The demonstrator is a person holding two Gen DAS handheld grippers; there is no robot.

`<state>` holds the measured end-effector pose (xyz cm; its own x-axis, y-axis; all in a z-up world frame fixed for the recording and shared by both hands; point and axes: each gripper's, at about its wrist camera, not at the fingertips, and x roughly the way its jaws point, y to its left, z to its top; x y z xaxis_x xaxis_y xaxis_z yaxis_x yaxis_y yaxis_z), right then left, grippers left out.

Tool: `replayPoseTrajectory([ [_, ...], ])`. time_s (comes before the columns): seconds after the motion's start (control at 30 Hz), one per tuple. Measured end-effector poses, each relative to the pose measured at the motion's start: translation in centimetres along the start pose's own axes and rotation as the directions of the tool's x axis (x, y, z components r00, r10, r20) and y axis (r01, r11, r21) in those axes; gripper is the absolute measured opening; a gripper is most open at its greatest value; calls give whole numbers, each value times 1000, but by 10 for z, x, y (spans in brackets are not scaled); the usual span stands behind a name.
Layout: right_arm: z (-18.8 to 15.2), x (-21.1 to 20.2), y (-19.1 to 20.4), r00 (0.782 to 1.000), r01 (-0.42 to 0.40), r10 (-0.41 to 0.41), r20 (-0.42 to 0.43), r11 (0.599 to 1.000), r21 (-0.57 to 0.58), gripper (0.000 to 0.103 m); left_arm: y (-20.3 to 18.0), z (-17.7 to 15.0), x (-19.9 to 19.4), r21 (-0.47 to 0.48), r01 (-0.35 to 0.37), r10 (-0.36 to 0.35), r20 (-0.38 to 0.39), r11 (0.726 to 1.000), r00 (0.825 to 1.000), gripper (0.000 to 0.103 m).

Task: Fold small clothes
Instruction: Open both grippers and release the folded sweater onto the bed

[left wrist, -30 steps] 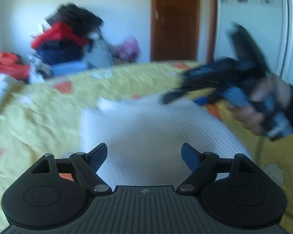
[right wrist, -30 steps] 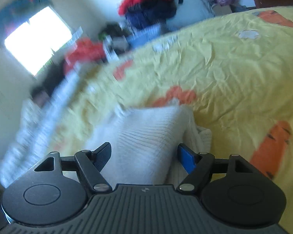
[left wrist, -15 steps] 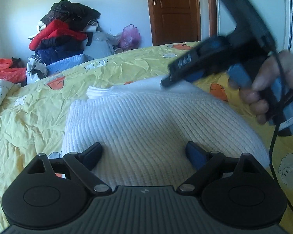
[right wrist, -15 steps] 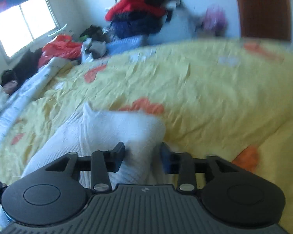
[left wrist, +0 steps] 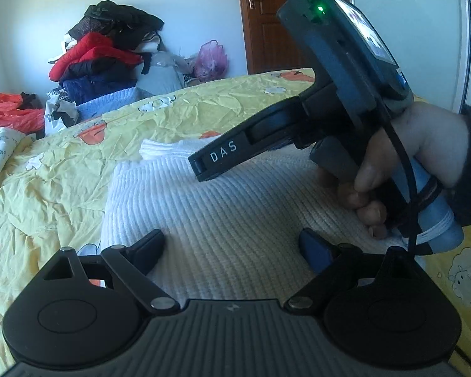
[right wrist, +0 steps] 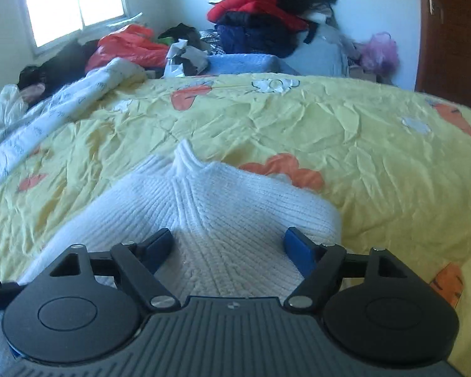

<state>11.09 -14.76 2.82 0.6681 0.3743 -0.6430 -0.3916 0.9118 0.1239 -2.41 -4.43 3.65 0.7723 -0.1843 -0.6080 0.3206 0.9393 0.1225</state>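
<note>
A white ribbed knit sweater (left wrist: 223,220) lies folded on the yellow bedspread (left wrist: 62,169); in the right wrist view (right wrist: 223,207) its collar points away from me. My left gripper (left wrist: 232,248) is open and empty just above the sweater's near part. My right gripper (right wrist: 227,245) is open and empty over the sweater's middle, fingers either side of the knit. The right gripper body (left wrist: 329,125) and the hand holding it hover over the sweater's right side in the left wrist view.
A pile of red, navy and black clothes (left wrist: 106,59) stands beyond the bed's far edge, with an orange bag (right wrist: 125,47) and a white printed quilt (right wrist: 47,116) at the left. A brown door (left wrist: 267,22) and a white wardrobe (left wrist: 424,31) are at the back right.
My right gripper was nearly closed on a sweater fold half a second ago; it has opened, released it and drawn back over the sweater. The left gripper has settled low and stays open.
</note>
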Motion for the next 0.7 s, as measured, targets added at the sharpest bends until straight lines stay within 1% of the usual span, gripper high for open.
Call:
replayPoseTrajectory([
  [0.1,2,3,0,1000,-1,1,-4,1000,-5,79,-1,-2,-1,4,-3,3,15,1000,1000,93],
  [0.2,1,2,3,1000,18,-18,16,1000,-15,79,-1,-4,-3,6,1,-1,20,1000,1000,93],
  [0.27,-2,-9,9,998,43,-42,48,999,-27,79,3,-5,-14,-2,0,0,33,1000,999,93],
  [0.33,-13,-35,16,991,88,-85,100,996,-20,82,8,-9,-32,-24,2,-1,57,1000,998,94],
  [0.37,-19,-51,17,987,101,-98,128,995,-14,82,11,-13,-46,-33,-1,4,83,999,997,94],
  [0.4,-24,-62,20,986,93,-90,141,996,-14,82,11,-18,-57,-28,-9,12,109,1000,994,94],
  [0.47,-34,-86,26,987,21,-17,160,999,-27,82,6,-29,-75,6,-38,37,165,999,986,94],
  [0.5,-38,-92,29,986,-1,7,165,999,-32,82,1,-34,-80,32,-45,39,177,998,983,94],
  [0.53,-40,-96,31,987,-16,22,162,999,-38,82,-5,-37,-81,56,-45,34,179,997,983,94],
  [0.6,-43,-89,32,992,-21,27,123,998,-56,83,-18,-42,-69,96,-29,17,117,995,993,95],
  [0.63,-45,-76,28,998,-5,9,70,998,-56,82,-24,-46,-63,110,-45,33,106,993,994,98],
  [0.67,-49,-67,22,999,-7,10,53,999,-54,84,-32,-52,-57,141,-71,54,122,987,991,99],
  [0.7,-52,-64,14,997,-33,35,73,999,-36,84,-37,-55,-54,163,-89,69,128,983,989,99],
])
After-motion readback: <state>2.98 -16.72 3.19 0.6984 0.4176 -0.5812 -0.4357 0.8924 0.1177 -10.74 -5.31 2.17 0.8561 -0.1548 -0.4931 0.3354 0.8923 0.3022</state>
